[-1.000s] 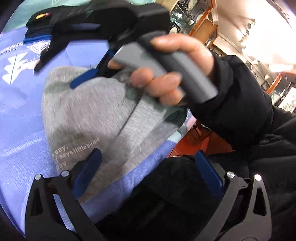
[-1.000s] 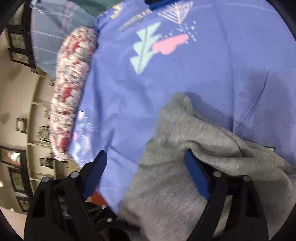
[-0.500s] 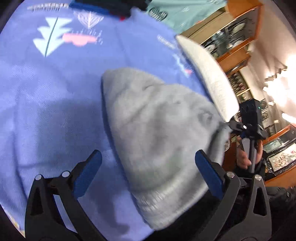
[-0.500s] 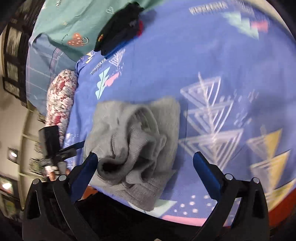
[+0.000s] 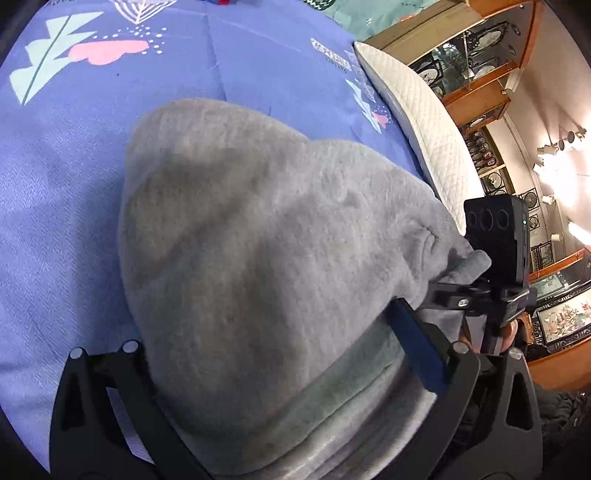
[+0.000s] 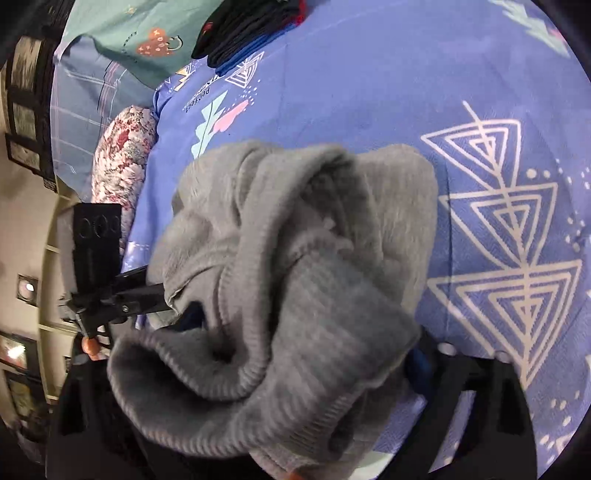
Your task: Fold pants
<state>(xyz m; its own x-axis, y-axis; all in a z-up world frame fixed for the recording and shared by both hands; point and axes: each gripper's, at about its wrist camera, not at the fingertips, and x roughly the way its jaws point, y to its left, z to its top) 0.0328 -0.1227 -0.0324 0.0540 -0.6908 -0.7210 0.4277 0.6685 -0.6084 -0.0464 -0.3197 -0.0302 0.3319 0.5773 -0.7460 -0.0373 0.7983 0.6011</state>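
Two claws flank the bunched grey pants (image 5: 266,258) on the blue bedsheet (image 5: 74,184), filling both frames' centres: left claw (image 5: 280,373) and right claw (image 6: 266,354) spread wide, the right having just narrowed, fabric between.

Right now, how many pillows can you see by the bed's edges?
2. A white quilted pillow lies along the blue sheet's right edge; a flowery pillow lies along its left edge. Others may be hidden.

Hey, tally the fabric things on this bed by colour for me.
Grey: 1, pants
Blue: 1, sheet
Teal: 1, cloth
Floral: 1, pillow
White: 1, quilted pillow
Dark: 1, folded pile
Total: 6
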